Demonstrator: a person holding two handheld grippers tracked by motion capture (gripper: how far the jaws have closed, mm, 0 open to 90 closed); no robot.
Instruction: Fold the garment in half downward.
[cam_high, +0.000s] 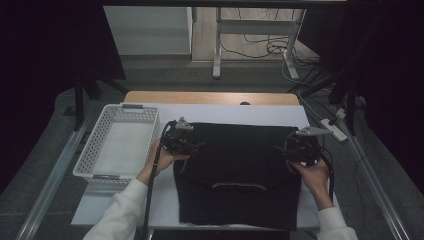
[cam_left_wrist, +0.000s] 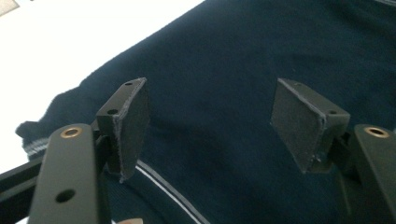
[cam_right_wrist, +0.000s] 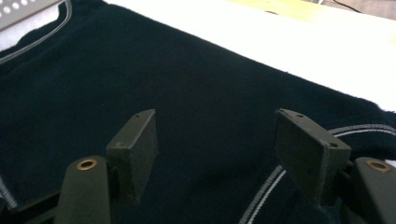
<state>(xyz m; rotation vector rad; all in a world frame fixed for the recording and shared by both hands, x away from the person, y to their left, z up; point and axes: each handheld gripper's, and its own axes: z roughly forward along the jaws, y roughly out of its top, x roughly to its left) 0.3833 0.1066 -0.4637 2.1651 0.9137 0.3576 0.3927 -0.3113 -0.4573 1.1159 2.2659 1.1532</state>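
Note:
A dark navy knitted garment (cam_high: 235, 165) with pale stripe trim lies spread on the white table cover (cam_high: 235, 114). My left gripper (cam_high: 192, 146) hovers at the garment's left edge, held by the person's left hand. In the left gripper view it (cam_left_wrist: 210, 126) stands open above the navy fabric (cam_left_wrist: 243, 56), nothing between the pads. My right gripper (cam_high: 282, 149) is at the garment's right edge. Seen in its own view, it (cam_right_wrist: 215, 149) is open over the cloth (cam_right_wrist: 140, 70), close to a striped hem (cam_right_wrist: 261, 196).
A white perforated plastic basket (cam_high: 102, 135) stands on the table left of the garment, beside the left hand. The wooden table edge (cam_high: 210, 97) runs along the back. Beyond it are table legs and cables on the grey floor.

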